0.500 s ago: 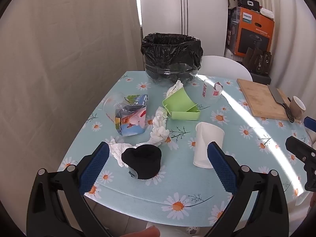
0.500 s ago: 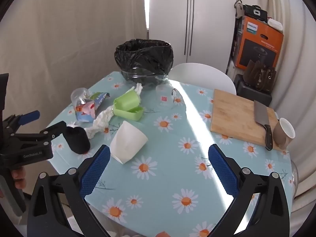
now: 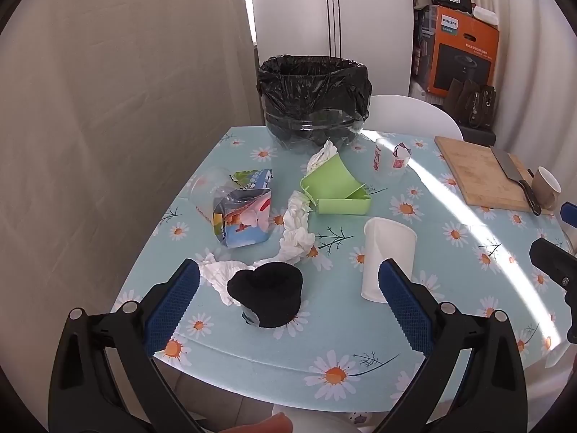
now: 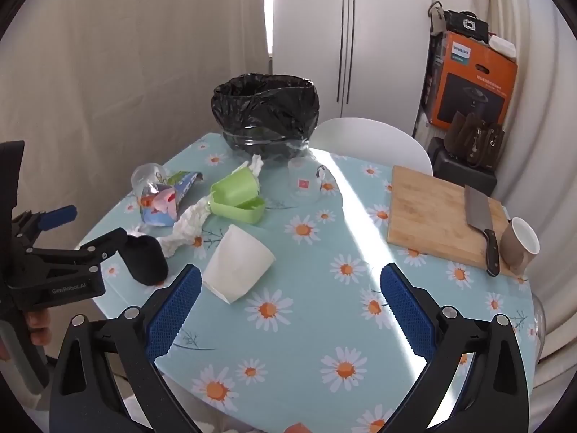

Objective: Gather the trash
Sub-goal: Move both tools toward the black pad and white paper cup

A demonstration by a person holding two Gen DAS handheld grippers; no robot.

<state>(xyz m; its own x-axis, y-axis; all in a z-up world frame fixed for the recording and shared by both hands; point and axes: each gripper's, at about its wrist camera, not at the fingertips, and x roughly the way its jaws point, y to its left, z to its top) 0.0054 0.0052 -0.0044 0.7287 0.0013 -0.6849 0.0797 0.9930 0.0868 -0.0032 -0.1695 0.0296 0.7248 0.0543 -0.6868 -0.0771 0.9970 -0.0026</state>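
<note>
A bin lined with a black bag stands at the table's far edge; it also shows in the right wrist view. Trash lies before it: a black cup on its side, crumpled white tissue, a colourful carton, a green plastic box and a tipped white paper cup, also in the right wrist view. My left gripper is open, its fingers either side of the black cup, just short of it. My right gripper is open and empty over the tablecloth, right of the paper cup.
A wooden cutting board with a cleaver and a brown mug sit at the right. An upturned glass stands near the bin, a clear cup by the carton. A white chair is behind the table.
Both grippers have shifted only slightly; the view is almost the same. Nothing has been gripped or moved.
</note>
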